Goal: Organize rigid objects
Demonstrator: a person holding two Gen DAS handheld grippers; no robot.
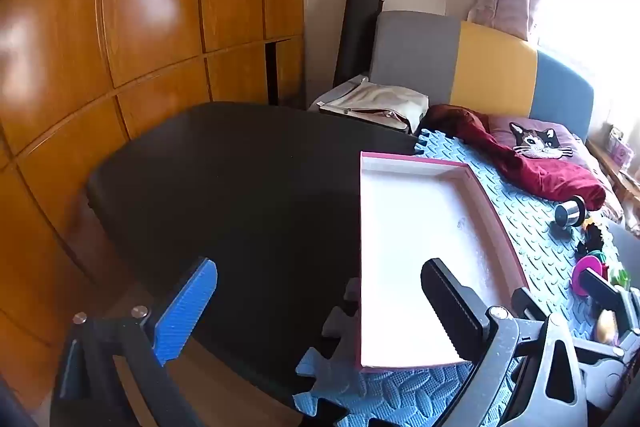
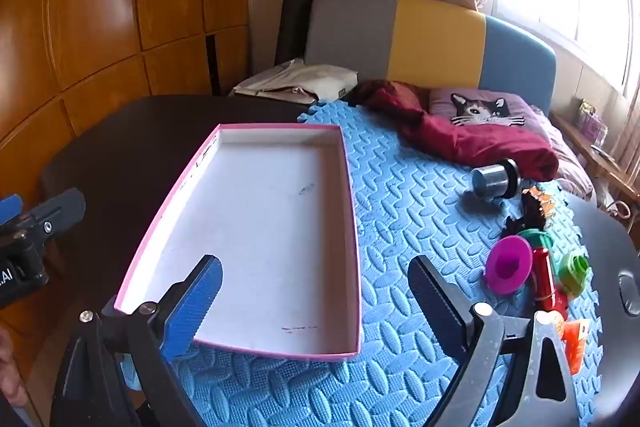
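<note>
A shallow box with a pink rim and a white floor lies on the blue foam mat, with nothing in it. Small rigid items sit on the mat to its right: a metal cylinder, a magenta cup, a red tube, a green spool and an orange piece. My right gripper hangs open over the box's near right corner. My left gripper is open above the box's near left edge and the black table. Neither holds anything.
The mat covers the right part of the black table. Behind it is a bed with a red cloth, a cat pillow and a beige bag. A wooden wardrobe fills the left side.
</note>
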